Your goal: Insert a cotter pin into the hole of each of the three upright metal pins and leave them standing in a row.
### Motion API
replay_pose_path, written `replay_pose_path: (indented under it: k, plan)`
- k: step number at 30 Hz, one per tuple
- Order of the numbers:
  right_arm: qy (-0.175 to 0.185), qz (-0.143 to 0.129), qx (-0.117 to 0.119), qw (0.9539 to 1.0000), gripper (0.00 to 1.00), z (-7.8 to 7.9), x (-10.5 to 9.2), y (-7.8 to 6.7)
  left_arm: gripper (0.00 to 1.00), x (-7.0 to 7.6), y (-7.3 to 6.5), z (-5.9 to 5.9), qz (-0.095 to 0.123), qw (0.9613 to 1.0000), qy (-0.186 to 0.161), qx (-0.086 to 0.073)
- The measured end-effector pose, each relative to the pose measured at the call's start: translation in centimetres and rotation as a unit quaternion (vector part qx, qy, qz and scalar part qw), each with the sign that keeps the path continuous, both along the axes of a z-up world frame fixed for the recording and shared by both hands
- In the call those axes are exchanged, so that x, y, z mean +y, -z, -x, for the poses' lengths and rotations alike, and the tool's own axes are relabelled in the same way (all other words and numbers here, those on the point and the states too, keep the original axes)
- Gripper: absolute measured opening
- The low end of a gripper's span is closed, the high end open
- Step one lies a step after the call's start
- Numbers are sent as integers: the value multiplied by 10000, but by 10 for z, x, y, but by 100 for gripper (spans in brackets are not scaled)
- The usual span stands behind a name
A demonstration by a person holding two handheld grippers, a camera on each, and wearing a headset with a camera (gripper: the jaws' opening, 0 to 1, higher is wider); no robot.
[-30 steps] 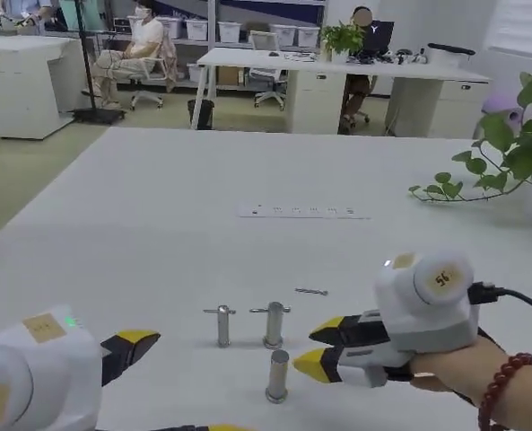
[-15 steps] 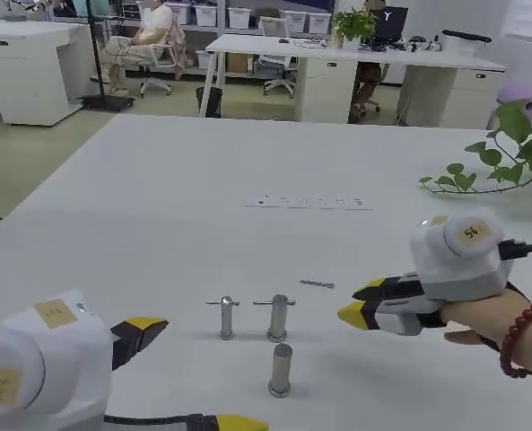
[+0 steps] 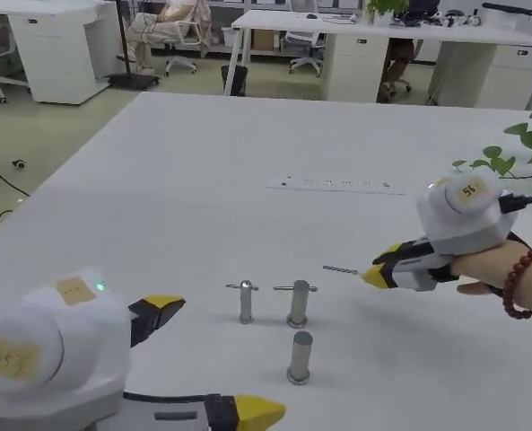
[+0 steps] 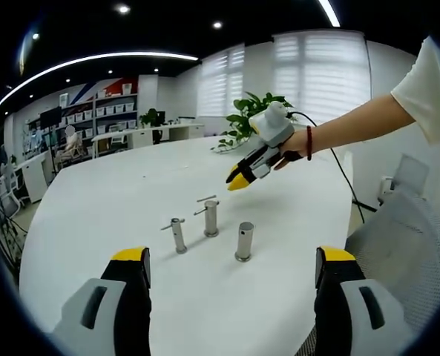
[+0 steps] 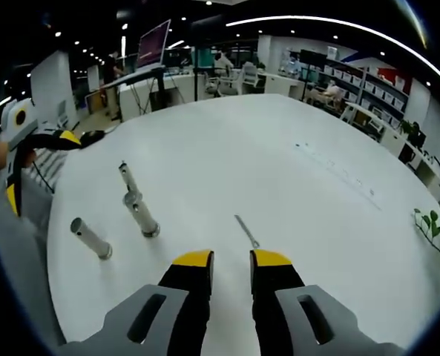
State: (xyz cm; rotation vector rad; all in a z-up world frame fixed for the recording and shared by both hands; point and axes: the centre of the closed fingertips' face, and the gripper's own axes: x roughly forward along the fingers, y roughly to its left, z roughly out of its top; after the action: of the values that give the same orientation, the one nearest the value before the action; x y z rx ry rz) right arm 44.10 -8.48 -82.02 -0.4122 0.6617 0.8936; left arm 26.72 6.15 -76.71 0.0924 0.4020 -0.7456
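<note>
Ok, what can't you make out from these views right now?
- Cross-hole in the front pin: too small in every view.
- Contact between the right hand-held gripper and the loose cotter pin: in the head view the yellow tips meet its end, too small to tell.
- How far the back-left pin and back-right pin are pinned through: too small, blurred.

White table point(image 3: 140, 206), power strip point(image 3: 335, 185), leafy plant point(image 3: 510, 154), seated person point(image 3: 162, 20)

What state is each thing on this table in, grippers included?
Back left pin: upright, cotter pin fitted.
Back right pin: upright, cotter pin fitted.
Front pin: upright, hole unfilled.
Loose cotter pin: lying flat, ungripped.
Left gripper: wide open, empty.
Right gripper: slightly open, empty.
</note>
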Motion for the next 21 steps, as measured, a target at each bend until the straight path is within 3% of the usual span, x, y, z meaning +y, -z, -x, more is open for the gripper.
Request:
replay_pose_path:
  k: [17,21]
  plan:
    - [-391,451,272,9978,16,-28,19,28,89,10,-2,-7,111,9998,-190,35]
    - [-375,514,498,9967,14,-27,17,35,89,12,-1,-8,92,9997,-212,60]
